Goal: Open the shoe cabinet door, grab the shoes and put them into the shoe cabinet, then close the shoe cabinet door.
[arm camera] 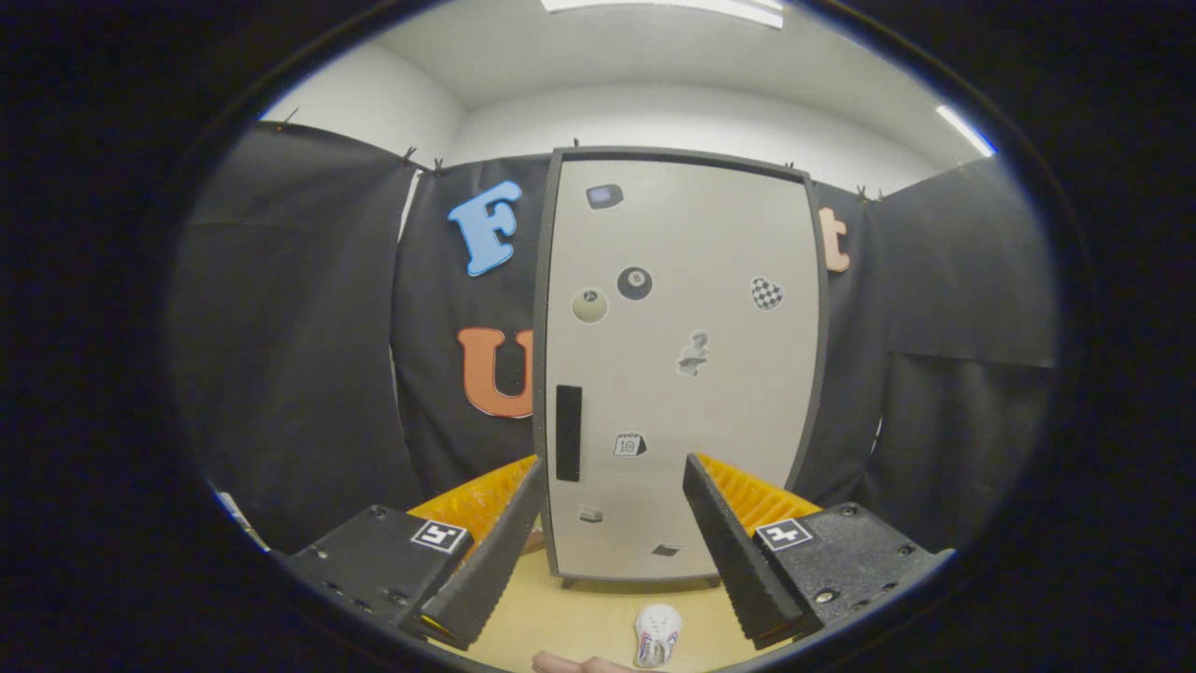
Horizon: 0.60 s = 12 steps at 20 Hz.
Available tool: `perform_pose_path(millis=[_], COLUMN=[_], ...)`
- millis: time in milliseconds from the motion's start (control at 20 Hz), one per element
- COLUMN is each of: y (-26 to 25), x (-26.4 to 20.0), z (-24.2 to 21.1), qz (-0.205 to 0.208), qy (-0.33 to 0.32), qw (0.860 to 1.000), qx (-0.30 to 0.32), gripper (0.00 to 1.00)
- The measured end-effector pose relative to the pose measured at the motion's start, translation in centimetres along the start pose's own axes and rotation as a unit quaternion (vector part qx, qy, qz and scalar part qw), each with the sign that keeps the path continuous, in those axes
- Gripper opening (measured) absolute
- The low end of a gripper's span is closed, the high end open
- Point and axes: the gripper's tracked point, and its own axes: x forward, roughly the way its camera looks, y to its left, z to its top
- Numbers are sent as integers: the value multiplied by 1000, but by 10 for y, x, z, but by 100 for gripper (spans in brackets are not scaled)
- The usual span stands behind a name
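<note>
Straight ahead of the jaws stands the tall pale-grey shoe cabinet [682, 365] with a dark frame, its door shut and dotted with small stickers. A narrow black vertical handle [568, 433] sits low on the door's left edge, just beyond my left finger. The gripper [612, 486] hangs with jaws spread wide, holding nothing. The small white shoe [657, 635] lies on the light wooden surface [579, 608] between the fingers and nearer than the cabinet, apart from it. I judge door-opening is the step in hand. To do it well I would steer left, line the jaws on the handle, close squarely across it, then pull along the door's arc, hinges presumably on the right.
</note>
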Motion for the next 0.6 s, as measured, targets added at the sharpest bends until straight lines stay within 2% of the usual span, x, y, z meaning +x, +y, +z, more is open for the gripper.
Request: perform_pose_path(millis=[400, 600], y=[38, 35], x=[125, 169], z=[-52, -69], qz=[30, 14], qy=[57, 72], qw=[998, 997], qx=[22, 28], gripper=[95, 87])
